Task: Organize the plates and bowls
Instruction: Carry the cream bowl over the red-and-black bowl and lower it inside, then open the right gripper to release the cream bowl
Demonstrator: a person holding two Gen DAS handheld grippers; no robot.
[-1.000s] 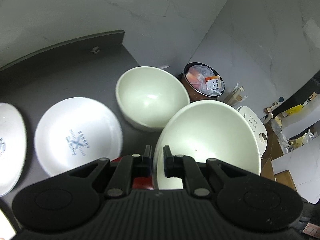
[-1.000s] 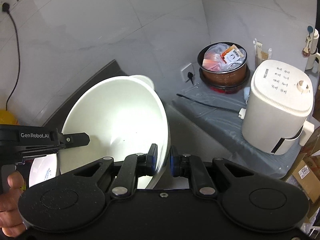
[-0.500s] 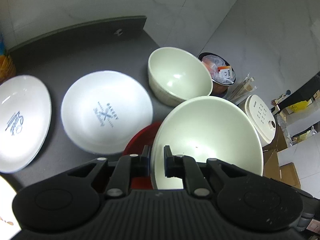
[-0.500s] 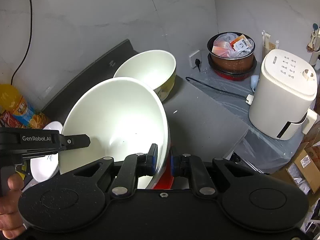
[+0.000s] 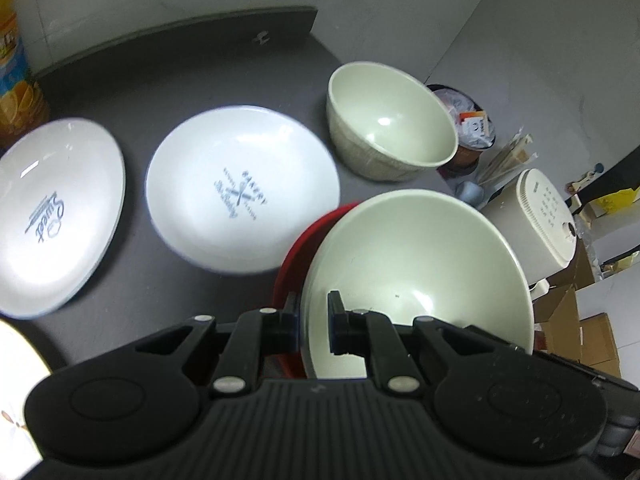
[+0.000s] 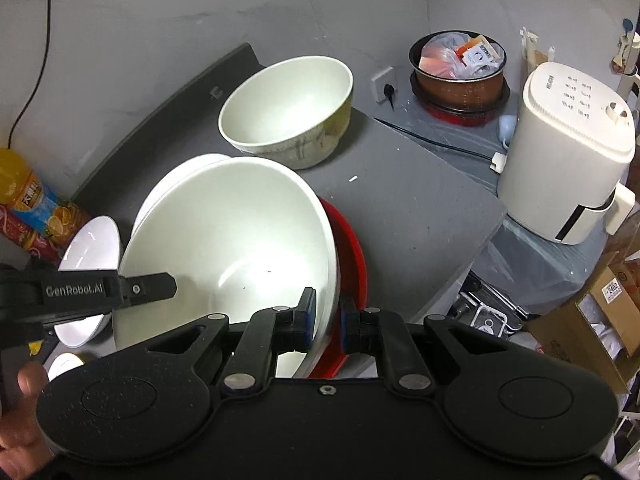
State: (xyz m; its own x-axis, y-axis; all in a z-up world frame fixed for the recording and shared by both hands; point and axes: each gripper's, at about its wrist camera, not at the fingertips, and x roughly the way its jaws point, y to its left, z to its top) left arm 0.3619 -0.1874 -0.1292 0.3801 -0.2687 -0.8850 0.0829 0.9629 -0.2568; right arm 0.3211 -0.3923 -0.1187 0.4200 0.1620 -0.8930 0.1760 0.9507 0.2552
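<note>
Gripping opposite edges, you carry a wide, shallow cream ceramic bowl (image 5: 416, 276) over the dark grey countertop (image 6: 404, 200). Your left gripper (image 5: 313, 312) is clamped on its rim at six o'clock in the left view; your right gripper (image 6: 327, 312) pinches the rim likewise in its own view. Two grips probably steady this broad dish. A red plate (image 6: 352, 256) lies directly beneath. A deeper cream bowl (image 5: 390, 120) sits at twelve o'clock, a likely nesting partner.
</note>
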